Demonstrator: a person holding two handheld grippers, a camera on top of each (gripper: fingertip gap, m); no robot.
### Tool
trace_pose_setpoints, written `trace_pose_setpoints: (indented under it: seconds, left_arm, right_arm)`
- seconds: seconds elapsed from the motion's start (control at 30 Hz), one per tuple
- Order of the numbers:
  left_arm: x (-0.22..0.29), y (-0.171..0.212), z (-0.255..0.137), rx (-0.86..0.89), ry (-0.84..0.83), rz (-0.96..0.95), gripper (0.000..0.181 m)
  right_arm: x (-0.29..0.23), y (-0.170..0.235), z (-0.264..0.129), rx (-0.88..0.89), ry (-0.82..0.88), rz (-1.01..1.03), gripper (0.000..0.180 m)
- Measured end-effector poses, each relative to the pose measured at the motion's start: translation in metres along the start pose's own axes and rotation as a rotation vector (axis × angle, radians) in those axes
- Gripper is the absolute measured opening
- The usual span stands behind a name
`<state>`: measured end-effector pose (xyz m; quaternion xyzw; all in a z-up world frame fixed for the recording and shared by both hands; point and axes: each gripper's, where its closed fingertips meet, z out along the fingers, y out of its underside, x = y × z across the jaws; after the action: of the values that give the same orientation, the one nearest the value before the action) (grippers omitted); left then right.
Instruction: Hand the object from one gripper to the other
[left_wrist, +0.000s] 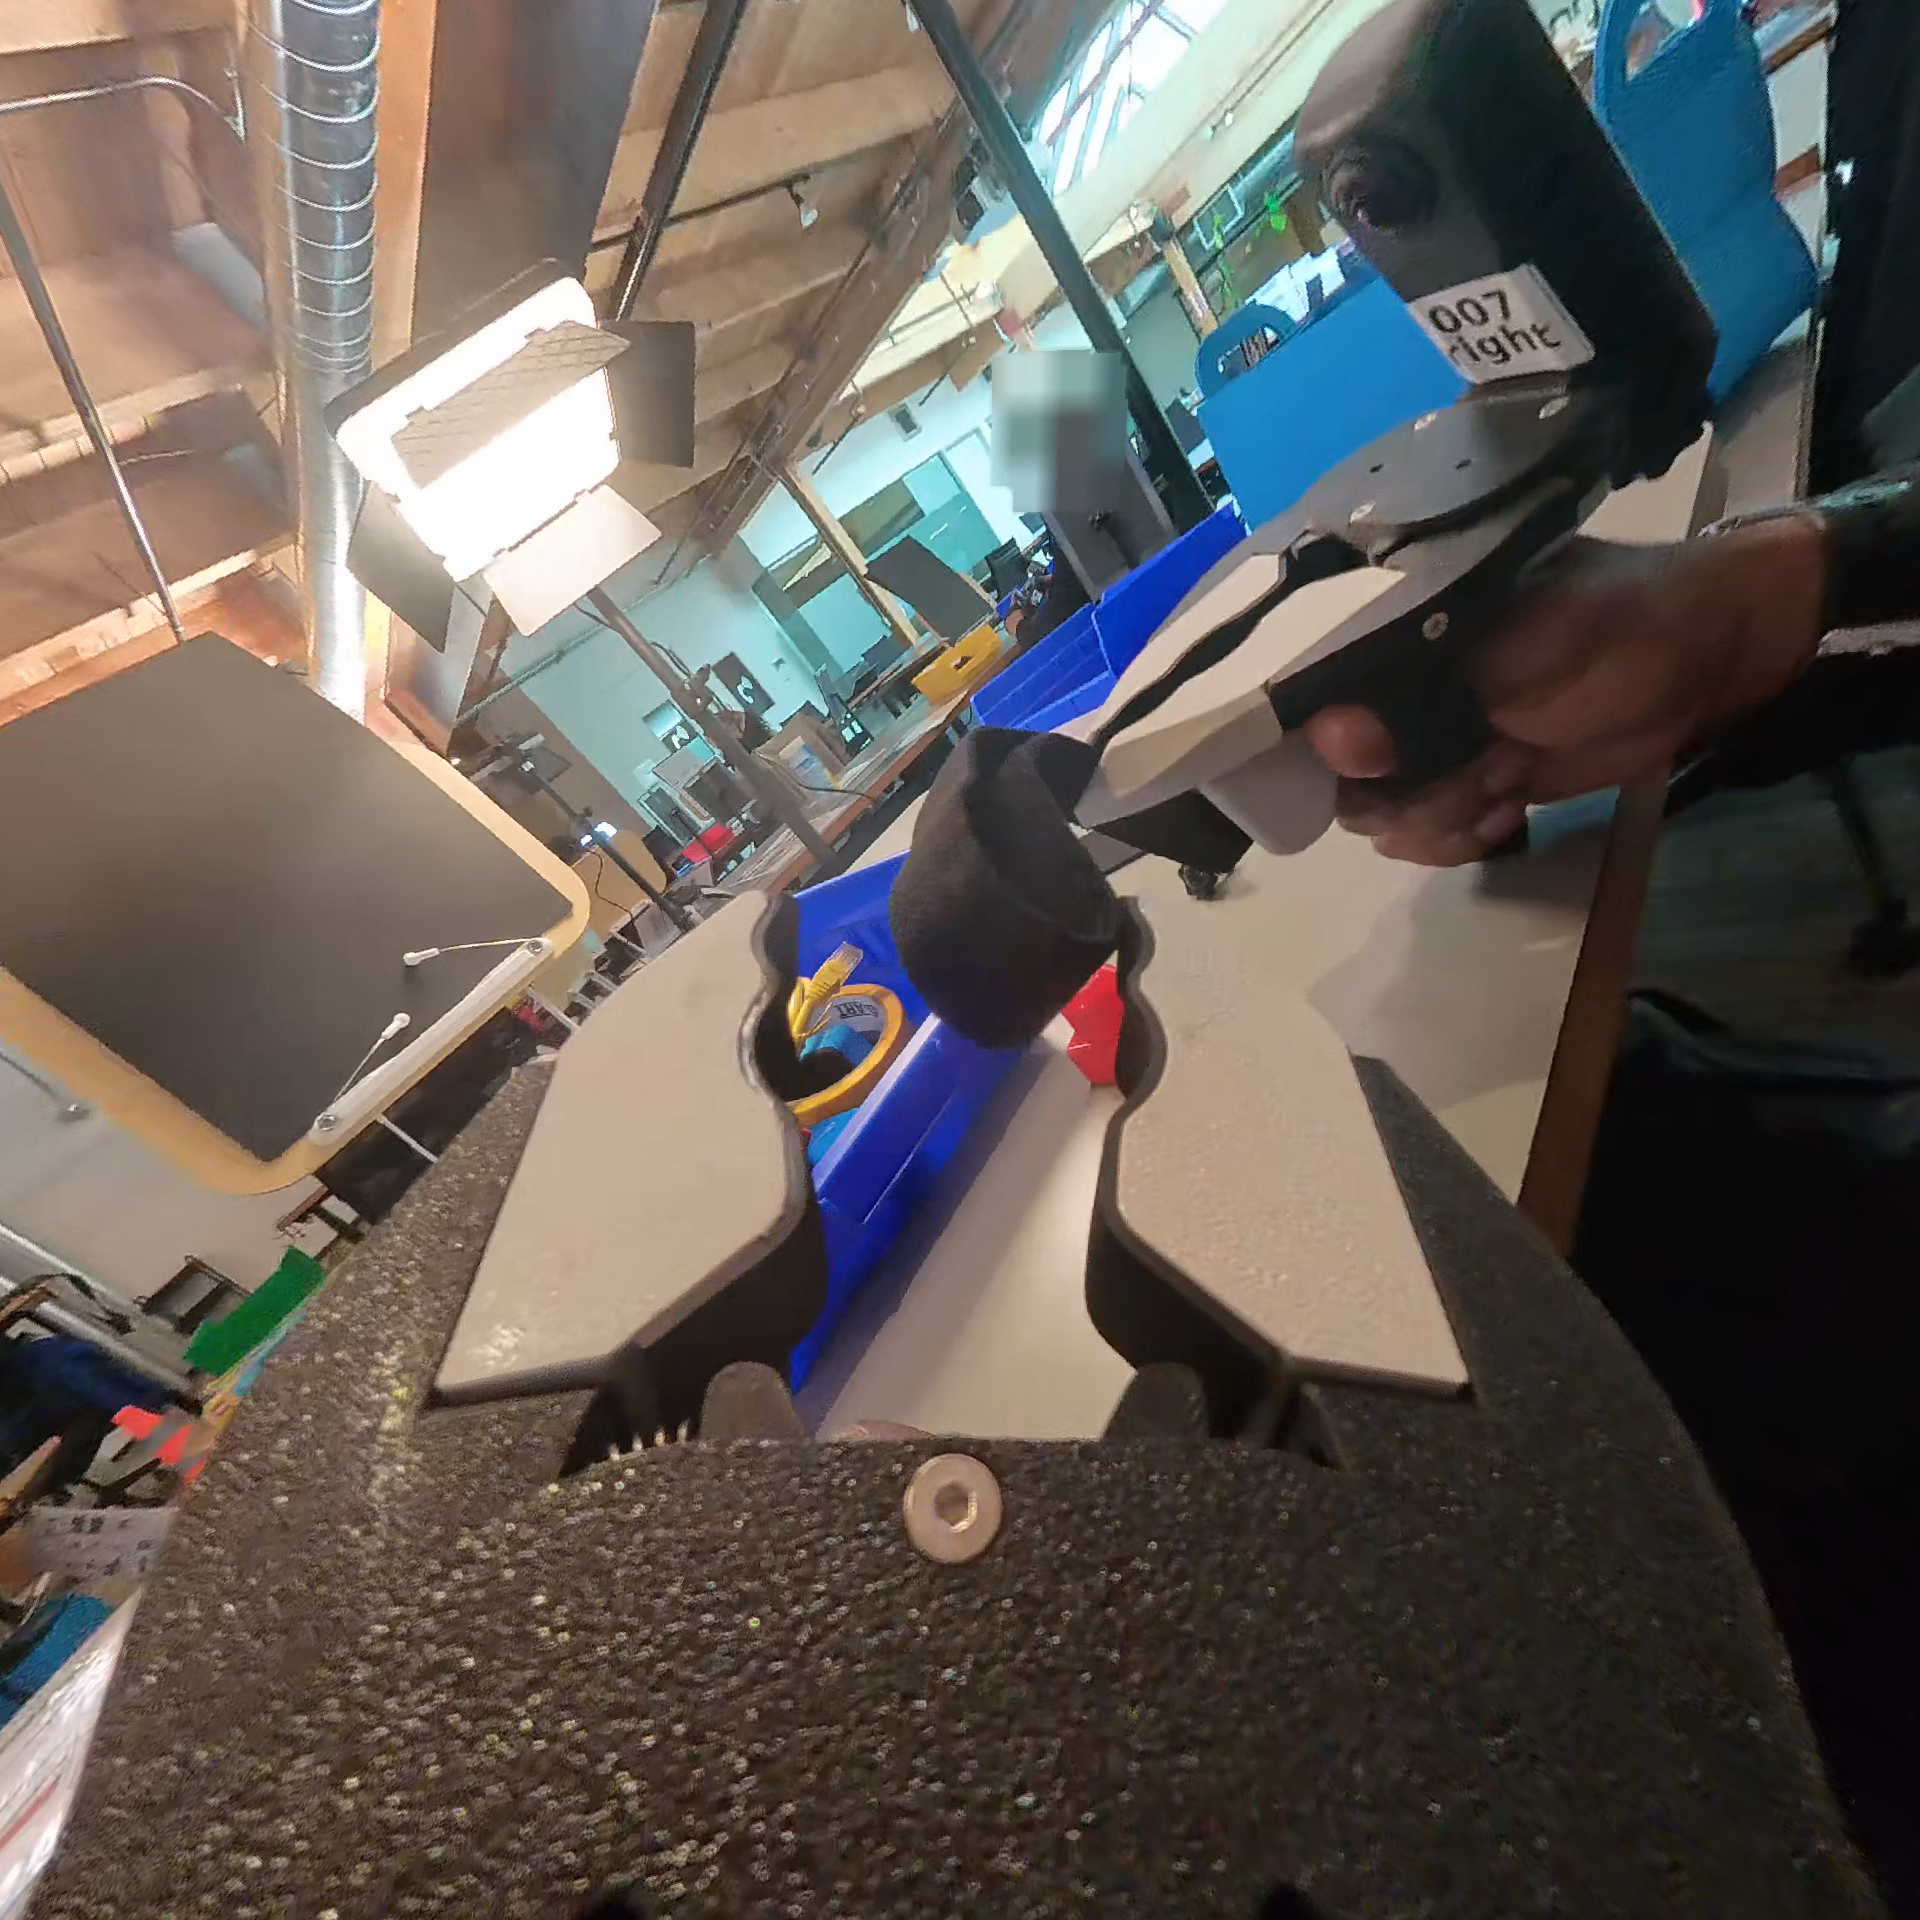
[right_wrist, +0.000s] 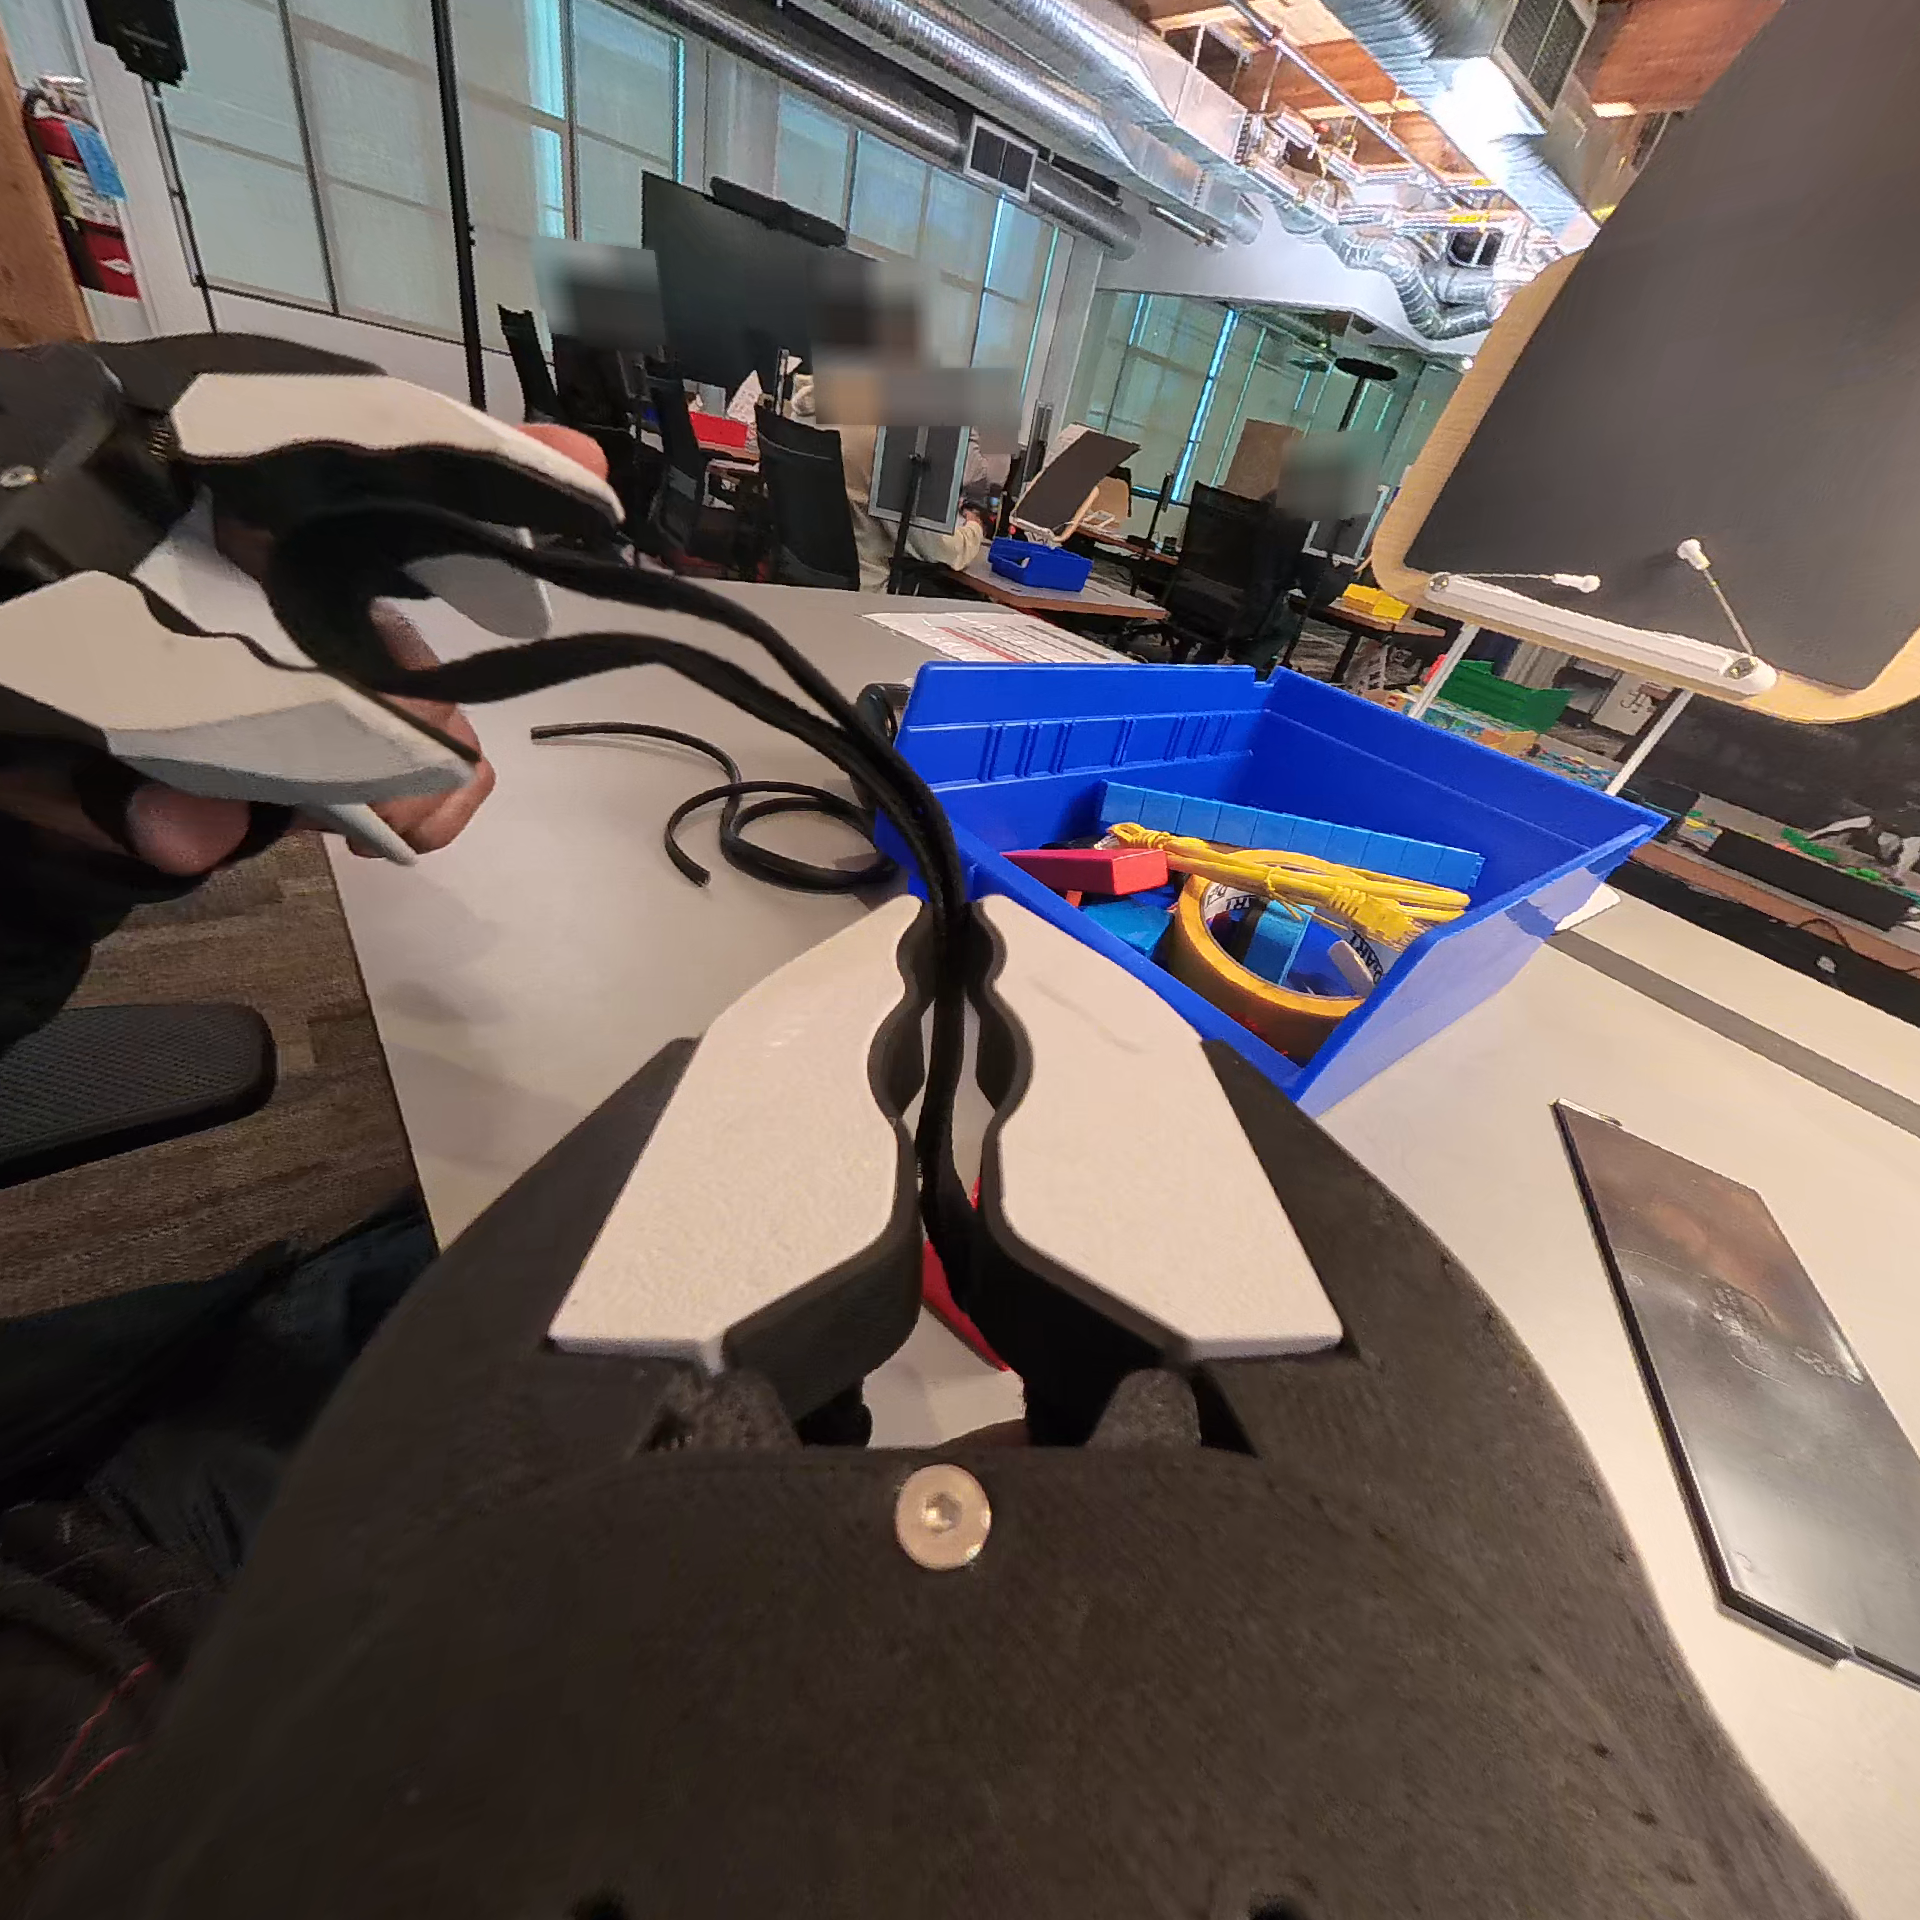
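A black fabric piece (left_wrist: 987, 914), soft and folded into a loop, is pinched at one end by my right gripper (left_wrist: 1091, 774), whose fingers are shut on it. In the right wrist view the fabric (right_wrist: 891, 769) runs from my shut right gripper (right_wrist: 948, 920) leftwards to my left gripper (right_wrist: 540, 634). My left gripper (left_wrist: 956, 925) is open, and the free end of the fabric hangs between its two fingertips, close to or touching the right-hand one. Both grippers are held above the grey table (right_wrist: 582, 935).
A blue bin (right_wrist: 1195, 727) holds a yellow cable (right_wrist: 1299, 873), a tape roll (right_wrist: 1236, 987) and red and blue blocks. A black cable (right_wrist: 748, 821) lies left of it. A dark flat plate (right_wrist: 1745, 1382) lies at the right. A red block (left_wrist: 1101, 1018) sits under the fabric. There is about 9 cm between the tips of the two grippers.
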<state>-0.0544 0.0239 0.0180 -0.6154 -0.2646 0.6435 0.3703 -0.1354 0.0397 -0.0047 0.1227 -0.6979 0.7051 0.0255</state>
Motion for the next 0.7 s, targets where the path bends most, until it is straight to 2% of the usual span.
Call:
trace_pose_setpoints:
  seconds: [0.17,0.23,0.47,0.6,0.7]
  left_arm:
    - [0.009,0.008,0.002,-0.035,0.052,0.001,0.062]
    - [0.01,0.01,0.002,-0.043,0.059,0.017,0.057]
    - [0.01,0.011,0.003,-0.045,-0.018,0.242,0.048]
    - [0.011,0.012,0.003,-0.038,-0.054,0.346,0.033]
    - [0.008,0.011,0.001,-0.023,-0.073,0.335,0.021]
  right_arm:
    - [0.002,0.0,0.0,-0.002,0.012,-0.001,0.004]
    - [0.002,0.0,0.001,-0.004,0.005,0.008,0.004]
    - [-0.001,0.011,0.002,-0.085,-0.045,0.032,0.004]
    - [-0.003,0.011,0.0,-0.09,-0.069,0.037,0.004]
    - [-0.005,0.012,-0.001,-0.093,-0.092,0.026,0.004]
